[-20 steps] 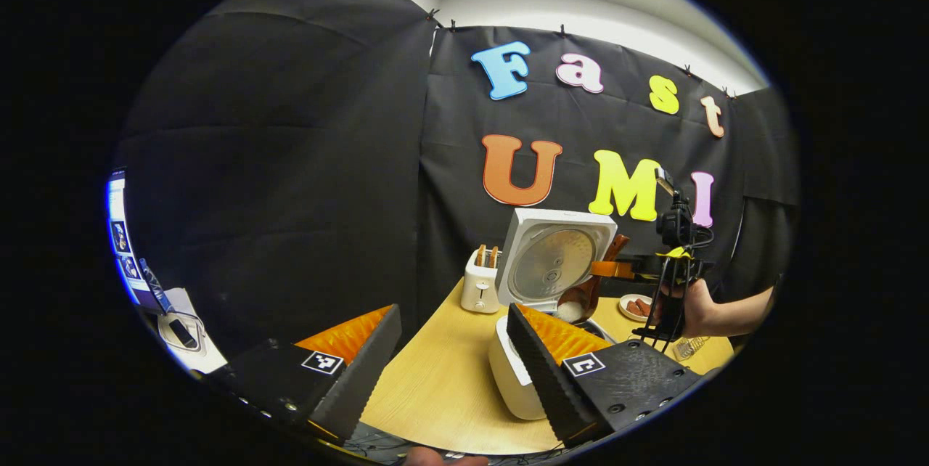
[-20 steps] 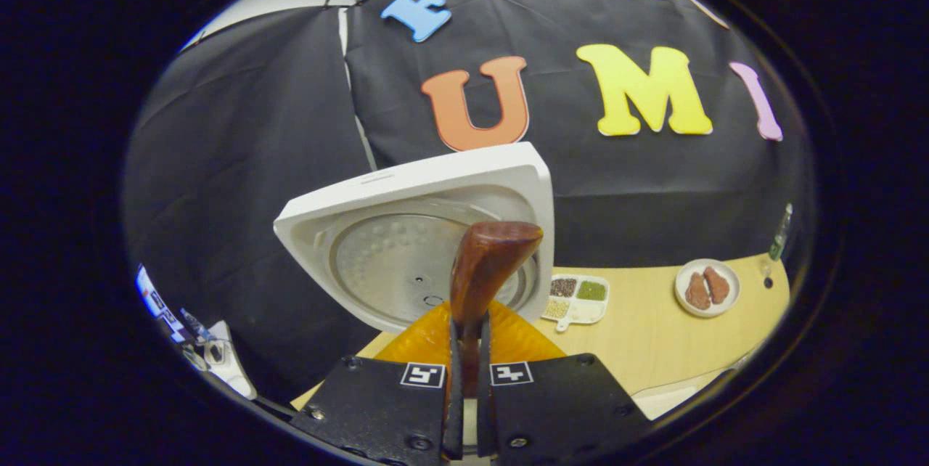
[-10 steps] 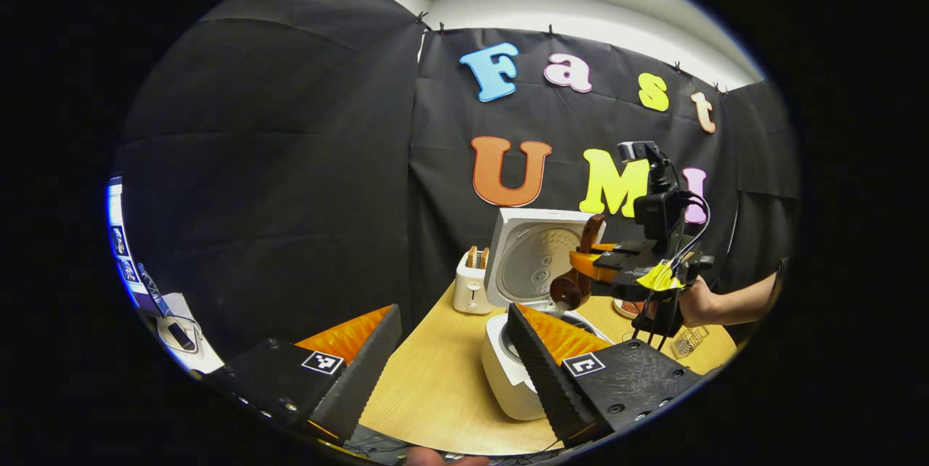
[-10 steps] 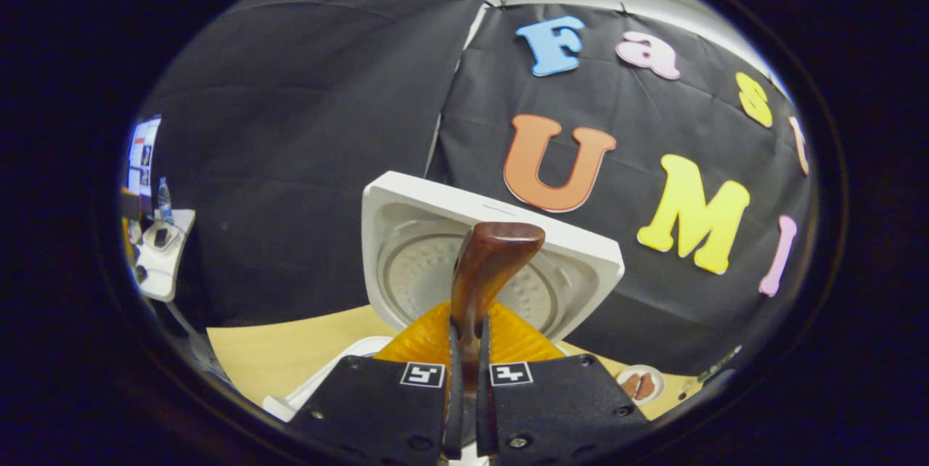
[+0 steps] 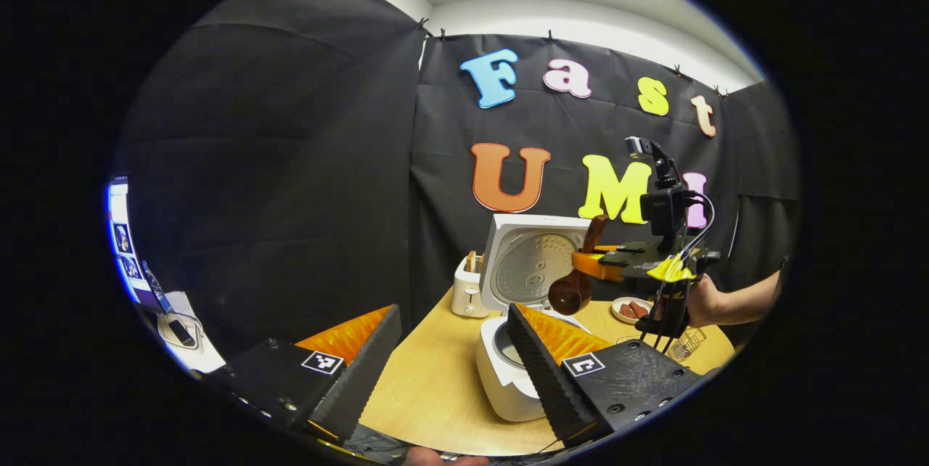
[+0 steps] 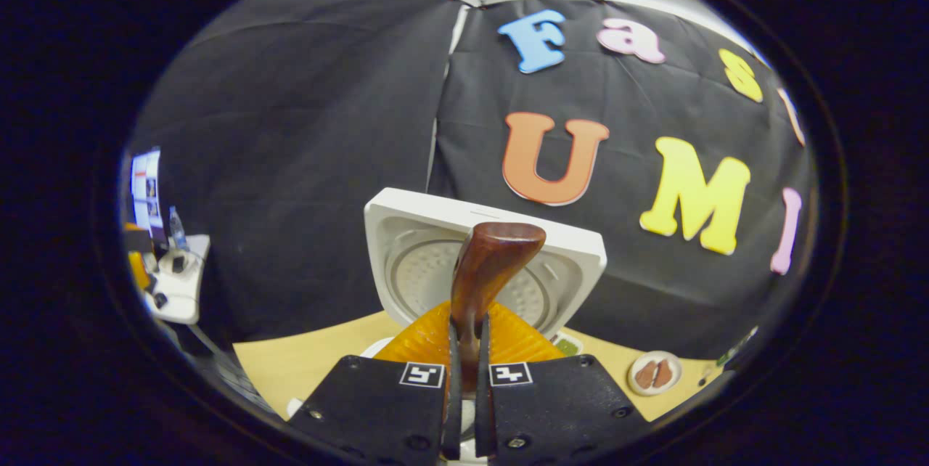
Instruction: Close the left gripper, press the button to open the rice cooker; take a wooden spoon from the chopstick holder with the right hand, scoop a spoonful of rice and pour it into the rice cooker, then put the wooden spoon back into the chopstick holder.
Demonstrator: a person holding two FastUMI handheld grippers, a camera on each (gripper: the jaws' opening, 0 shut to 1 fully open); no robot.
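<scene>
Since half a second ago our right gripper [image 6: 464,379] has drifted slightly away from the rice cooker [image 5: 508,379], carrying the wooden spoon [image 6: 483,274]; its fingers are pinched together on the handle. From the left gripper view we see the spoon's bowl hanging above the open pot, in front of the raised lid [image 5: 533,270]. Our left gripper [image 5: 450,372] sits low with its fingers spread wide and holding nothing, near the cooker's white body on the table [image 5: 428,386]
</scene>
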